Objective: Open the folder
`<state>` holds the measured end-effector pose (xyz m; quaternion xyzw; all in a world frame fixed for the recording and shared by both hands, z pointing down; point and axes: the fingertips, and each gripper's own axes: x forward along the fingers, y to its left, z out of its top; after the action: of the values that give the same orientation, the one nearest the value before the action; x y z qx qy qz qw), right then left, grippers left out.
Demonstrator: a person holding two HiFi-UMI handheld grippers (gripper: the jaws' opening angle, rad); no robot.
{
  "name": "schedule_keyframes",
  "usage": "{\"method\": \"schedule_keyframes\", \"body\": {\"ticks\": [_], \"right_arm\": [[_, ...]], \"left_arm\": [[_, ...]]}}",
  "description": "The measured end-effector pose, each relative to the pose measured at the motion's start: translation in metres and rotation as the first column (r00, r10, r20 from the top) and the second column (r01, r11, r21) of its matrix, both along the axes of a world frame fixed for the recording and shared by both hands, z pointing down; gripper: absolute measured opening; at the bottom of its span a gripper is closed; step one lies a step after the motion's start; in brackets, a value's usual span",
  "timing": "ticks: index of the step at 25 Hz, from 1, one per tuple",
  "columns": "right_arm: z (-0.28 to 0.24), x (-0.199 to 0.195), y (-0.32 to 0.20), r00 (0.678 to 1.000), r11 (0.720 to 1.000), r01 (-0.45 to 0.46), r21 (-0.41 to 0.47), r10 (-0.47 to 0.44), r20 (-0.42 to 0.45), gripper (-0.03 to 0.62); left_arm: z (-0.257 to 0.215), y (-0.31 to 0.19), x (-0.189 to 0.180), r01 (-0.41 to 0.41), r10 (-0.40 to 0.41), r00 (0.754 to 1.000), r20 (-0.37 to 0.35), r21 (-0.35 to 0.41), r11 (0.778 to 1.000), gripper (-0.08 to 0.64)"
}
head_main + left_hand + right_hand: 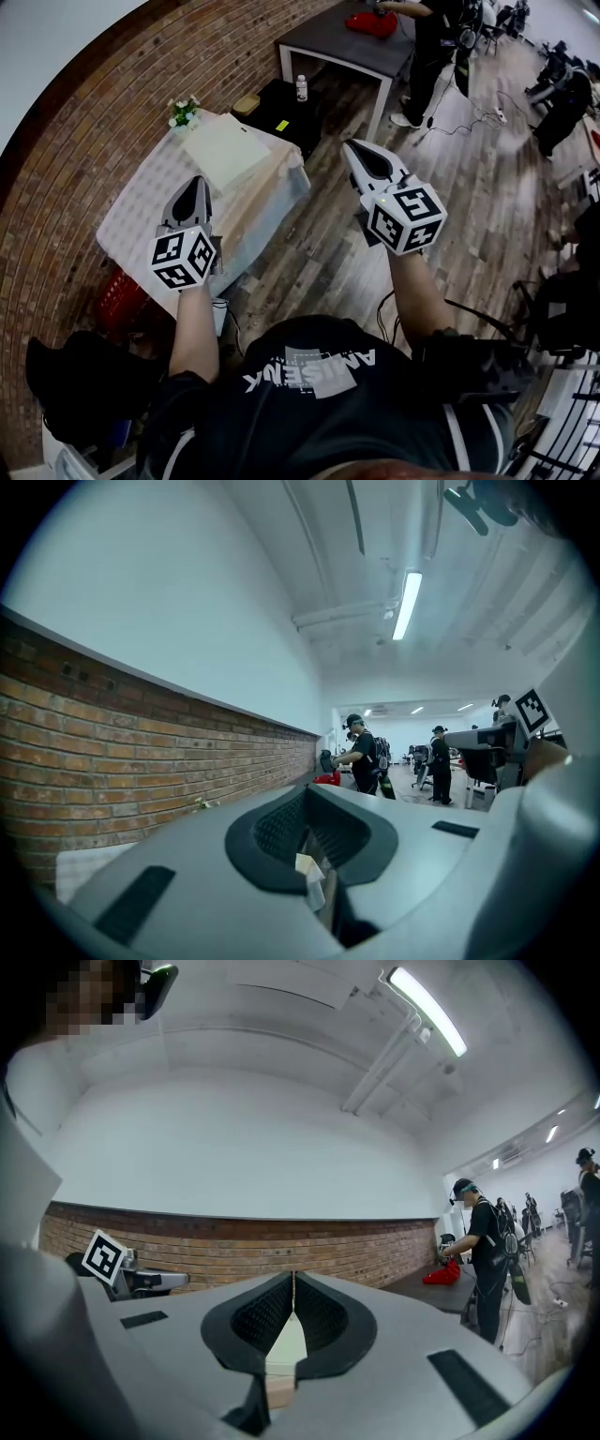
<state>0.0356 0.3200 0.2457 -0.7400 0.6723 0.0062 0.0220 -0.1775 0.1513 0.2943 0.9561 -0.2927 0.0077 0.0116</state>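
On the cloth-covered table point(141, 204) at eleven o'clock, the folder point(225, 148) was seen lying flat, ahead of the left gripper point(196, 186) and the right gripper point(352, 150), both shut tight on nothing, so that, if these were not opened in time, the folder could be pushed away instead of gripped.

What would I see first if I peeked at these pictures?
Probably the two grey grippers with black-and-white marker cubes: the left gripper and the right gripper, held out level in front of the person, jaws together. Just ahead of them stands a small table with a white cloth, a pale folder lying flat on it and a little pot of flowers at its far corner. A red brick wall curves along the left.
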Motion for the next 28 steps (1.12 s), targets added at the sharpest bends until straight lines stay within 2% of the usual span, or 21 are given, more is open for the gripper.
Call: {"method": "schedule_keyframes", "body": {"ticks": [9,12,20,28], "right_arm": [[0.016,0.043,-0.01,0.998,0.999,0.05,0.006,-0.05,0.037,0.041],[0.02,0.053,-0.021,0.998,0.999,0.05,0.003,-0.05,0.042,0.041],[0.02,0.077,-0.075,0.999,0.999,0.044,-0.019,-0.044,0.019,0.041],[0.015,0.105,-0.166,0.999,0.998,0.046,-0.045,-0.046,0.001,0.041]], "left_arm": [[0.011,0.004,0.042,0.008,-0.009,0.997,0.072,0.018,1.0,0.014],[0.015,-0.005,0.052,0.011,-0.012,0.997,0.075,0.013,1.0,0.014],[0.034,-0.059,0.08,0.004,-0.002,0.997,0.075,-0.019,1.0,0.014],[0.034,-0.144,0.106,0.006,-0.007,0.997,0.075,0.015,1.0,0.015]]}}
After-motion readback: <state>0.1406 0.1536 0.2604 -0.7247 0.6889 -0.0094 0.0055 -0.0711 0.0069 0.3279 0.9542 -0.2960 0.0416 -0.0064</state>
